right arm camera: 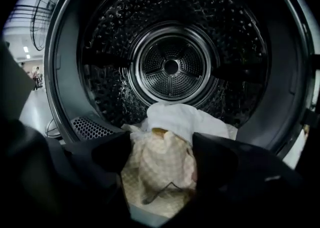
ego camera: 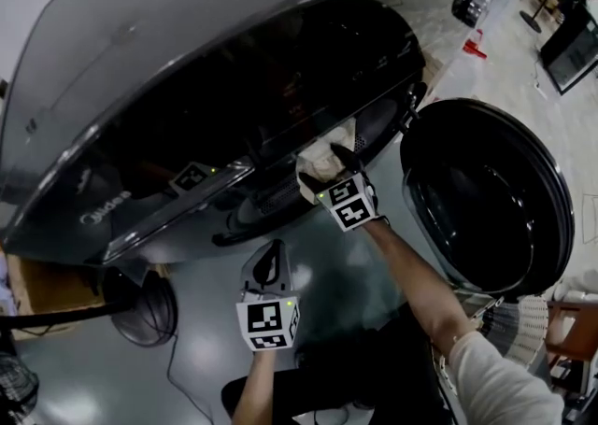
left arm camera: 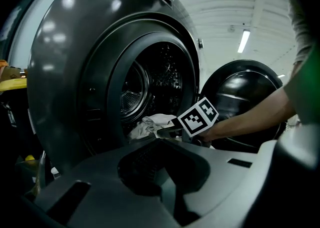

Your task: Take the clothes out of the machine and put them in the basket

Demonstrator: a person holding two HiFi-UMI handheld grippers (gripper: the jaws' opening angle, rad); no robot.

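Observation:
The dark washing machine point(ego camera: 187, 59) stands with its round door point(ego camera: 486, 194) swung open to the right. A beige checked cloth point(right arm camera: 160, 172) and a white cloth point(right arm camera: 182, 119) lie at the drum's point(right arm camera: 171, 66) front lip. My right gripper point(right arm camera: 160, 147) is at the opening, open, one jaw on each side of the beige cloth and neither pressing on it. The head view shows it point(ego camera: 325, 169) reaching into the clothes point(ego camera: 329, 145). My left gripper point(ego camera: 268, 255) hangs back in front of the machine, shut and empty. In its own view it point(left arm camera: 160, 144) points at the clothes point(left arm camera: 150, 124) and the right gripper point(left arm camera: 167, 131).
The open door point(left arm camera: 245, 91) stands close on the right of my right arm. A floor fan point(ego camera: 140, 306) with a trailing cable sits on the floor at the left. A pale slatted thing point(ego camera: 523, 320) shows at the lower right, partly hidden.

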